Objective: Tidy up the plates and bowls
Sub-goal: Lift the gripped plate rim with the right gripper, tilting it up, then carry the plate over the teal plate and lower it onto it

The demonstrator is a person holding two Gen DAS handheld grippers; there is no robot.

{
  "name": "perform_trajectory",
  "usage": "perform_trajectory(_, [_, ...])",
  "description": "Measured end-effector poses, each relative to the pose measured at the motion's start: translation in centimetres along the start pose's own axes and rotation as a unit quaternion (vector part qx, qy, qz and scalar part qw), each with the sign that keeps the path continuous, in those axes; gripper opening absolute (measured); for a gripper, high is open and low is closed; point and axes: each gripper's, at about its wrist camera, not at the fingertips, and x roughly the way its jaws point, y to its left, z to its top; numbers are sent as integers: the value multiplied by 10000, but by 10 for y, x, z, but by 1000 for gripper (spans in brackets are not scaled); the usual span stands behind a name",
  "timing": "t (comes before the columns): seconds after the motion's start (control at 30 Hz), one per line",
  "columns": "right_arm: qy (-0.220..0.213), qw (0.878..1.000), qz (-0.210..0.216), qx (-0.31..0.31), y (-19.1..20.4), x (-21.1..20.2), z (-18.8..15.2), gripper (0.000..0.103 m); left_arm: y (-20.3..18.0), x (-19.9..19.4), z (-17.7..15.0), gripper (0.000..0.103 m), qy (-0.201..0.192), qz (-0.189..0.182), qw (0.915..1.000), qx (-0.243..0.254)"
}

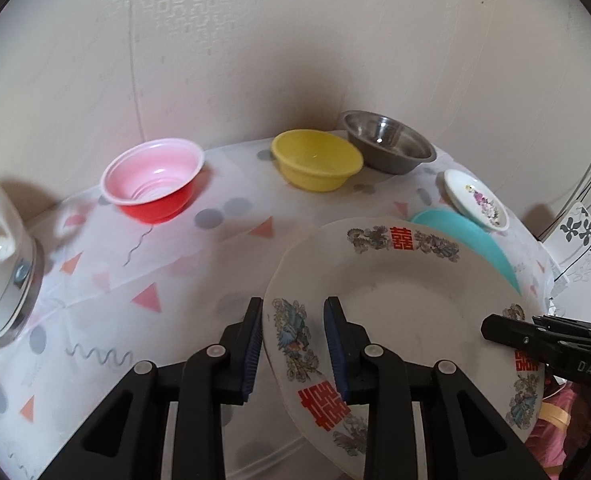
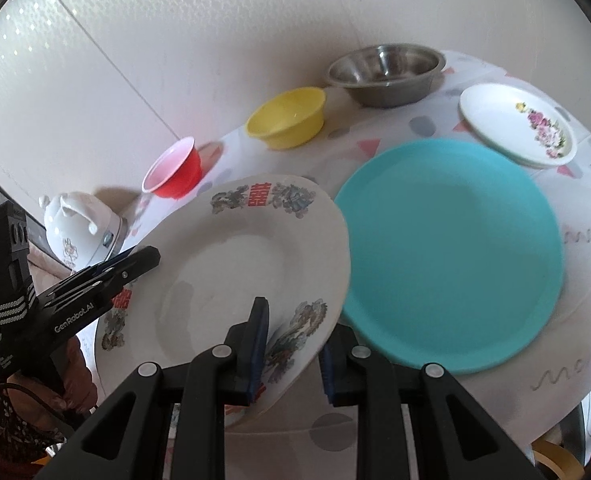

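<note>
A white plate [image 1: 395, 304] with red characters and a painted rim hangs tilted above the table, held from both sides. My left gripper [image 1: 293, 304] is shut on its left rim, and my right gripper [image 2: 295, 328] is shut on the opposite rim. Each gripper shows in the other's view: the right gripper [image 1: 491, 326] at the plate's far edge, the left gripper [image 2: 151, 256] likewise. A turquoise plate [image 2: 455, 248] lies flat just right of the held plate. A small floral plate [image 2: 515, 124] sits behind it.
Along the wall stand a steel bowl [image 2: 383, 72], a yellow bowl [image 2: 287, 118] and a red bowl [image 2: 173, 172] with a pink inside. A white teapot [image 2: 79, 228] stands at the left. A patterned cloth [image 1: 175, 264] covers the table.
</note>
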Motion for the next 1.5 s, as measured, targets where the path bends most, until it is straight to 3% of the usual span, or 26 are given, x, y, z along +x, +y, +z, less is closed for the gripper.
perform_trajectory(0.37, [-271,9991,-257,198,-33,-27,10,23,-51,25,24,30,39,-328,9991,273])
perform_trajectory(0.87, [-331,9964,-587,516,-99,-38,13,23,-113,76,37,30,462,-528,9953,675])
perform_trajectory(0.93, [-315,9962,-624,520,-107,-35,14,23,-123,76,41,19,373,-792,9931,776])
perform_trajectory(1.0, [-376,9972,-425,481,-109,-35,16,19,-139,69,44,19,168,-924,9896,1093])
perform_trajectory(1.07, [-416,9980,-355,311,-106,-35,20,19,-161,68,45,19,52,-712,9857,1529])
perform_trajectory(1.13, [-278,9980,-438,359,-109,-29,26,19,-170,72,46,19,147,-783,9841,1584])
perform_trajectory(1.3, [-219,9943,-300,996,-144,-19,23,18,-155,77,50,20,309,-695,9912,1079])
perform_trajectory(1.5, [-272,9927,-182,1157,-155,-20,19,18,-114,76,58,20,263,-4,9984,509])
